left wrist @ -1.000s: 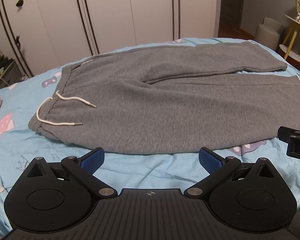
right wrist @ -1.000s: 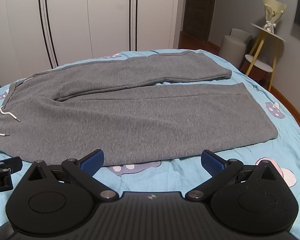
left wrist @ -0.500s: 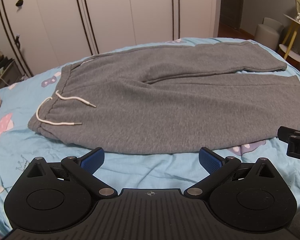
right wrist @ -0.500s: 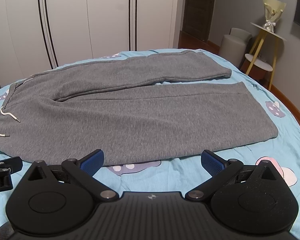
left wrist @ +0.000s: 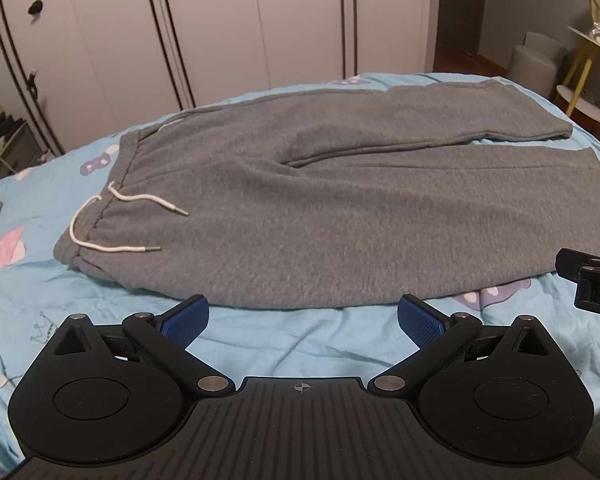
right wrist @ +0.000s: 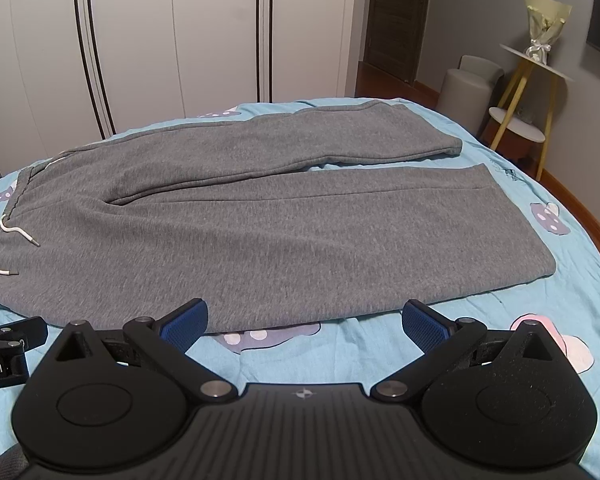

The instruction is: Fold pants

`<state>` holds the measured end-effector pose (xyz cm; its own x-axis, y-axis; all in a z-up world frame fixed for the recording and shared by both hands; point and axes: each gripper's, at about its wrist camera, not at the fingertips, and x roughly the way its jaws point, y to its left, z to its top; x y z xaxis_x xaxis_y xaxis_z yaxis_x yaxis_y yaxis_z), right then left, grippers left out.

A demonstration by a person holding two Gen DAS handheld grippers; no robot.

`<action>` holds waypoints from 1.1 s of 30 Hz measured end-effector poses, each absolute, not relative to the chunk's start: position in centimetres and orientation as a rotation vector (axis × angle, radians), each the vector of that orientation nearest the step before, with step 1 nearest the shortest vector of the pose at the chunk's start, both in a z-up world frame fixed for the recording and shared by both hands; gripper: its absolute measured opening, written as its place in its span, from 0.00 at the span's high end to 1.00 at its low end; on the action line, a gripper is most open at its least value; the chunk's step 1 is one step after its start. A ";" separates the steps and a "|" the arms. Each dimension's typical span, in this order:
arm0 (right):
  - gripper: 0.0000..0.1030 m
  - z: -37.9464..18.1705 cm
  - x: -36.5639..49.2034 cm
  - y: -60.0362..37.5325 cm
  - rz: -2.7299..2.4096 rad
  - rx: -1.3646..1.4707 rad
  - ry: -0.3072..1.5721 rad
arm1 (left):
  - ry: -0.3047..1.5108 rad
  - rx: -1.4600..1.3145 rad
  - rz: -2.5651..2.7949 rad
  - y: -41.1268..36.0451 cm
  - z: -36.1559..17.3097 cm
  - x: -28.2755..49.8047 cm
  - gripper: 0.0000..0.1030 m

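On the neighbouring left gripper, white lettering reads "ot.AI".

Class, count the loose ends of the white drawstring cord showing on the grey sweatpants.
2. One white drawstring cord end lies farther from the camera, on the grey sweatpants by the waistband; the other lies nearer, toward the waistband's near corner. None seem hidden.

Grey sweatpants spread flat and unfolded across a light-blue sheet, waistband to the left with white drawstring looped over it, both legs stretched rightward, slightly parted, cuffs toward the right edge.
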<state>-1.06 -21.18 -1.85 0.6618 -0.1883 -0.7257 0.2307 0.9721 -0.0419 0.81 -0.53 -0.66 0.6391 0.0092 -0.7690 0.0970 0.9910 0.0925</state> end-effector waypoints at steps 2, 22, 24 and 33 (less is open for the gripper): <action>0.00 -1.8 -1.0 -21.2 -0.238 0.055 0.814 | 0.879 0.131 -0.051 -0.6 -0.7 0.8 0.00; 0.00 -1.8 -0.7 -21.9 -0.236 0.069 0.815 | 0.885 0.132 -0.049 -0.9 -0.6 1.0 0.00; 0.00 -1.8 -0.8 -21.9 -0.238 0.068 0.815 | 0.887 0.133 -0.050 -1.0 -0.7 1.1 0.00; 0.00 -1.9 -0.7 -22.1 -0.240 0.074 0.816 | 0.892 0.134 -0.050 -1.2 -0.8 1.2 0.00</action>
<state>-0.75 -22.08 -1.89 0.6598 -0.1833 -0.7287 0.2402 0.9704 -0.0267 1.25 -1.18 -0.78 0.6270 0.0126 -0.7789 0.0995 0.9904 0.0960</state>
